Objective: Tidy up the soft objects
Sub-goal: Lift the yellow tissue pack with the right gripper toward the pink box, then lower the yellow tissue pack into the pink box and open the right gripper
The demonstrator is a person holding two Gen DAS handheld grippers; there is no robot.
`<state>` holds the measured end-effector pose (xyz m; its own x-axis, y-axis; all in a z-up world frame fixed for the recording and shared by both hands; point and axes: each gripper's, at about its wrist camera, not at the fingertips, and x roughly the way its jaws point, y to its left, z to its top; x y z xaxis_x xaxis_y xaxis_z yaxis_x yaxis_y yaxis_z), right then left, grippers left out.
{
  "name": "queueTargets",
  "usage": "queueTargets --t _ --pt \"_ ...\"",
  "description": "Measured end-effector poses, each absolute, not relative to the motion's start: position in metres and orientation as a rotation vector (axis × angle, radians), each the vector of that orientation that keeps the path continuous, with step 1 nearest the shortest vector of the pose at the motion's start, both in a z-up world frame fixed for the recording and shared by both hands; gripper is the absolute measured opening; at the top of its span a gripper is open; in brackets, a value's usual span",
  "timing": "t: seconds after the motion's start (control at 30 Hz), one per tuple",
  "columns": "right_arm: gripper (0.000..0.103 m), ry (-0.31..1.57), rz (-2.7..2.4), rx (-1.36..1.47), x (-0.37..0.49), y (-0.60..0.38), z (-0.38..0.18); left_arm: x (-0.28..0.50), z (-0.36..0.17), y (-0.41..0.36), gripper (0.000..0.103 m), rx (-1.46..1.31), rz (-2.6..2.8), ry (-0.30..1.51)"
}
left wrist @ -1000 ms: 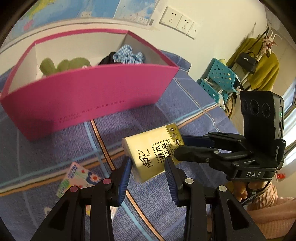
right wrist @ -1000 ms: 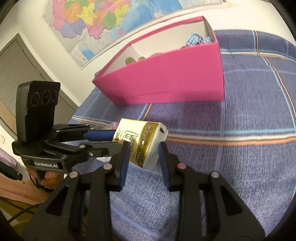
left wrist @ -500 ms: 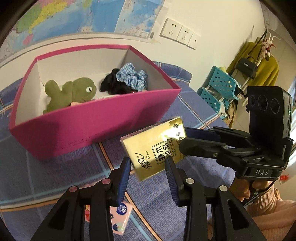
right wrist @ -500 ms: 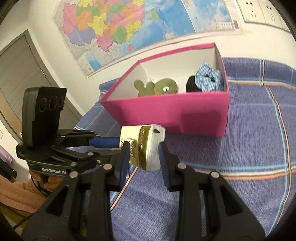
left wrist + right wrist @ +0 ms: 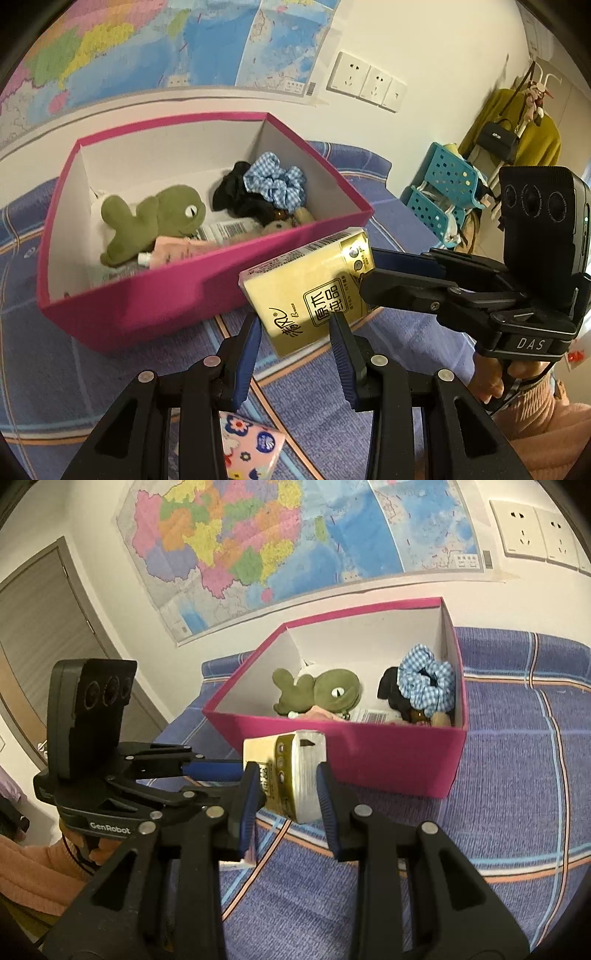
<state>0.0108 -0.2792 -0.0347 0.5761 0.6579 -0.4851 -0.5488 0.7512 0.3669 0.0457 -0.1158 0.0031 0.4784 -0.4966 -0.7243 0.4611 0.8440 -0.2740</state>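
A gold tissue pack (image 5: 310, 291) hangs in the air in front of the pink box (image 5: 155, 310). My left gripper (image 5: 297, 332) is shut on its near end. My right gripper (image 5: 286, 786) is shut on its other end (image 5: 291, 775). The right gripper also shows in the left wrist view (image 5: 373, 277), and the left gripper in the right wrist view (image 5: 236, 771). The pink box (image 5: 388, 760) holds a green plush toy (image 5: 151, 221), a blue checked scrunchie (image 5: 277, 182), a black cloth item (image 5: 236, 195) and a few small packs.
A floral tissue pack (image 5: 247, 450) lies on the blue plaid bedcover (image 5: 517, 812) under my left gripper. A wall with a map (image 5: 277, 542) and sockets (image 5: 365, 81) stands behind the box. Teal crates (image 5: 443, 192) and hanging clothes are at the right.
Both grippers have lifted the gold tissue pack higher, level with the box's front rim. The inside of the box has come into full view.
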Motion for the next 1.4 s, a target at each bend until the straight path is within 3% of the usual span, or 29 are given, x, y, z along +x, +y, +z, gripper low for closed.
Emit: queueTargets --t 1.4 --pt "0.035 0.649 0.693 0.211 0.091 -0.276 -0.016 0.117 0.032 -0.113 0.041 -0.004 -0.497 0.865"
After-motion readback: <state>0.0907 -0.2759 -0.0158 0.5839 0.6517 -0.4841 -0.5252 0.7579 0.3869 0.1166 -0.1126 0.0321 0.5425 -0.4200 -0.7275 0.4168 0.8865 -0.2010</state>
